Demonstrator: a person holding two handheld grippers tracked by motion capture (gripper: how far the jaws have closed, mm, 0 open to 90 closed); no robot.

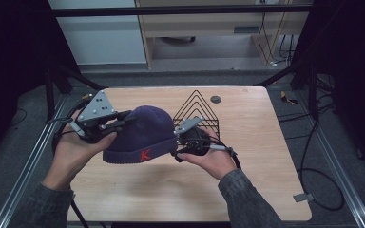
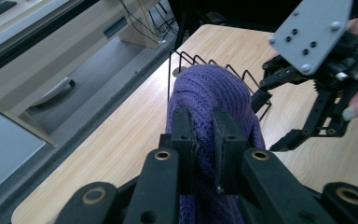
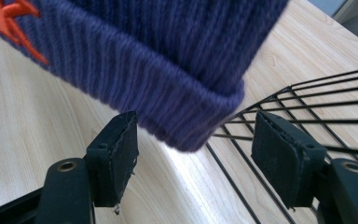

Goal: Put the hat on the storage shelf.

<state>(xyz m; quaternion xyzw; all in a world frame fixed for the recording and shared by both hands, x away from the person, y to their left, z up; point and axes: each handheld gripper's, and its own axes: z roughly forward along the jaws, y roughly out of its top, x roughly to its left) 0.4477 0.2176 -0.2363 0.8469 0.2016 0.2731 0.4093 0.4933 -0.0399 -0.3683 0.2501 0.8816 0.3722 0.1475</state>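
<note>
Pale wooden table (image 1: pixel 247 180) under 2 hand-held tools, a purple ribbed knit beanie (image 1: pixel 142 135) with an orange letter lifted above it.
Left tool (image 1: pixel 119 121) is clamped on the beanie's crown; right tool (image 1: pixel 179 151) has its jaws spread apart just beside the cuffed rim, with a black wire rack (image 1: pixel 197 108) behind.

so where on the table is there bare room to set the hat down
Bare wood runs along the table near edge, below the hat, and on the right past the wire rack. The middle is crowded: left gripper, right gripper and rack sit close together.
</note>
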